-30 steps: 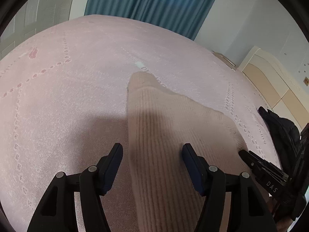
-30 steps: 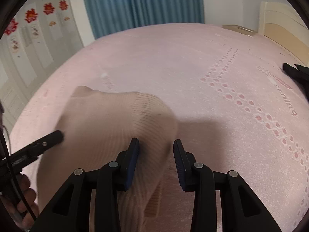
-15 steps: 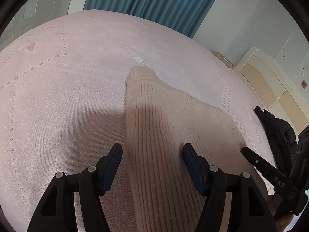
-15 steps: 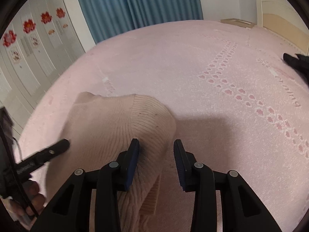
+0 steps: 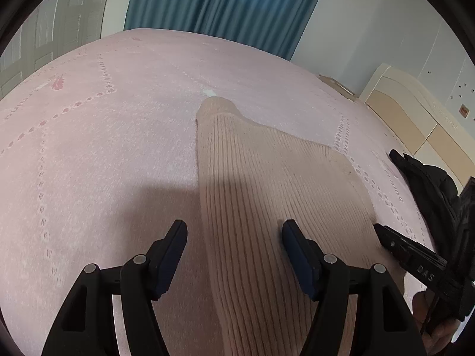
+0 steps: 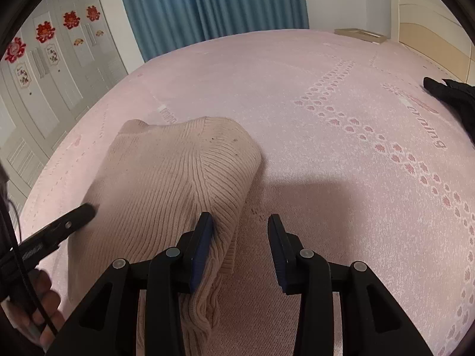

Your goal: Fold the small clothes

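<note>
A beige ribbed knit garment [image 5: 267, 195] lies folded on the pink bedspread [image 5: 104, 154]; it also shows in the right wrist view [image 6: 166, 178]. My left gripper [image 5: 234, 237] is open, its jaws wide apart over the garment's left edge, holding nothing. My right gripper [image 6: 240, 231] is open over the garment's right edge and its ribbed hem; the left finger [image 6: 202, 243] rests against the knit. The right gripper's tip shows in the left wrist view [image 5: 397, 246], and the left gripper's tip shows in the right wrist view [image 6: 71, 219].
A black garment [image 5: 427, 184] lies on the bed at the right, also seen in the right wrist view [image 6: 448, 95]. A cream headboard [image 5: 415, 109] stands beyond it. Blue curtains [image 5: 225, 6] hang behind the bed. White wardrobe doors [image 6: 44, 68] stand at the left.
Both grippers have drawn back slightly toward me and risen. The right gripper has opened a little wider. The garment lies as before.
</note>
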{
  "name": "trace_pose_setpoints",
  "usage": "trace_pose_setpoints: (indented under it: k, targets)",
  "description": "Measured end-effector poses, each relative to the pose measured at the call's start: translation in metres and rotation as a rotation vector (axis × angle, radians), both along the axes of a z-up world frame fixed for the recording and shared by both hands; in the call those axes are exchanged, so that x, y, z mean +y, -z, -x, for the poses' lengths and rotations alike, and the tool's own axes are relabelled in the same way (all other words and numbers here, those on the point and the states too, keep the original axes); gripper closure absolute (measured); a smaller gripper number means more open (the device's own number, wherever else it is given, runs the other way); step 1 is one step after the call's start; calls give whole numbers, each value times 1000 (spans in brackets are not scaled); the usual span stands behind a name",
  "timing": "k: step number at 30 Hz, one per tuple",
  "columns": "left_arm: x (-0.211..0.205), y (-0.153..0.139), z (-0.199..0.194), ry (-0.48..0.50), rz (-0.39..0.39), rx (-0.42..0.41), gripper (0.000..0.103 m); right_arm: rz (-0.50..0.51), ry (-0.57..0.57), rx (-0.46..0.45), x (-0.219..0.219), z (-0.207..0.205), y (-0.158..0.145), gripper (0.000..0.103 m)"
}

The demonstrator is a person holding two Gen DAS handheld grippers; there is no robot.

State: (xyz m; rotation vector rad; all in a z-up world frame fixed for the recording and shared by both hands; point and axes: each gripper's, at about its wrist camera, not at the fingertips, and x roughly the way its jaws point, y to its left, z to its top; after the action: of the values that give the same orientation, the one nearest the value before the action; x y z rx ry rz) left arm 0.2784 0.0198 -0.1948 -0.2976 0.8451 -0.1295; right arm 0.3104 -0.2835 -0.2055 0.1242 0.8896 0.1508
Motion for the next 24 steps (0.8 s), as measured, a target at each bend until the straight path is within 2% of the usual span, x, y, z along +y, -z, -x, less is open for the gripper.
trace_pose_setpoints:
  k: [5, 9, 12, 15, 19, 21, 23, 24]
  targets:
    - [-1, -3, 26, -14, -7, -7, 37, 45, -1, -39, 6, 15, -4, 65]
    - [-7, 0, 46, -4, -27, 11, 38, 30, -6, -63, 0, 37, -8, 64]
    - [-15, 1, 65, -1, -94, 5, 38, 3, -9, -64, -8, 57, -10, 60]
    - [-22, -6, 85, -19, -155, -18, 38, 21, -8, -72, -12, 74, -12, 58]
    - [-21, -20, 111, -42, -162, -27, 38, 65, 15, -33, -16, 97, -16, 56]
    - [-24, -34, 124, -39, -191, -27, 38, 71, 12, -13, -17, 107, -23, 56]
    - [-27, -51, 134, -42, -218, -36, 38, 109, 27, -21, -16, 118, -36, 56]
    - [-27, -58, 138, -41, -218, -42, 38, 121, 32, -30, -17, 124, -43, 53]
